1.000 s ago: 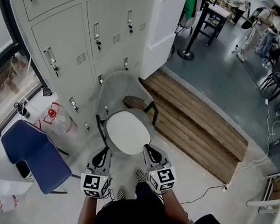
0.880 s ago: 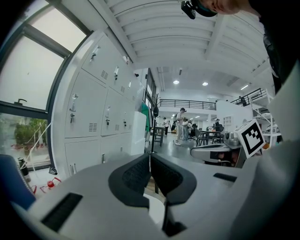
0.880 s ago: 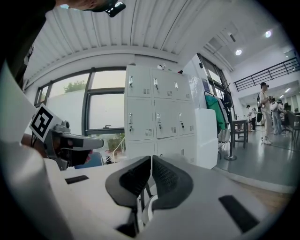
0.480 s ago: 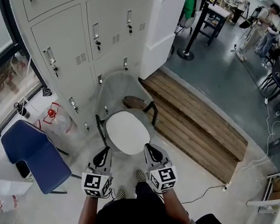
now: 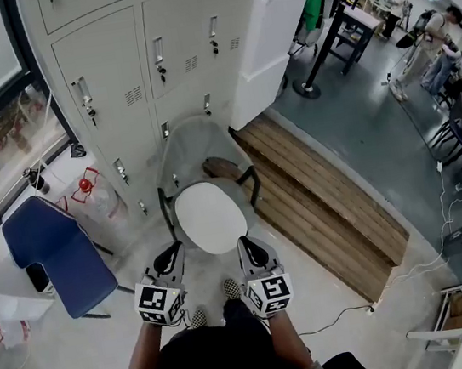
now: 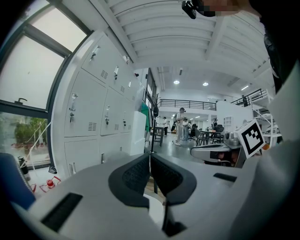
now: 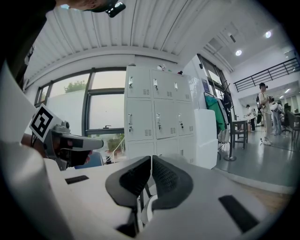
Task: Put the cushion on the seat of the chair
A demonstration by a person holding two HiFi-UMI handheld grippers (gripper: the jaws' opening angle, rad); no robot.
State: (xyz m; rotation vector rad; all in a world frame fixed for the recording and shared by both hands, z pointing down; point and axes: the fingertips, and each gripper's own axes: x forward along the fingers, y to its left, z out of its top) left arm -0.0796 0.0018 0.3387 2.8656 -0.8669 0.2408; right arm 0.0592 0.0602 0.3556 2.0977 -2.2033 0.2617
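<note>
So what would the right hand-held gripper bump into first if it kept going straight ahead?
Probably the white cushion on the chair, just ahead of the right hand-held gripper; depth is hard to judge.

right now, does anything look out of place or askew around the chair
Nothing looks askew: the white cushion lies flat on the seat of the chair. One oddity: a brown thing just behind it, too unclear to name.
</note>
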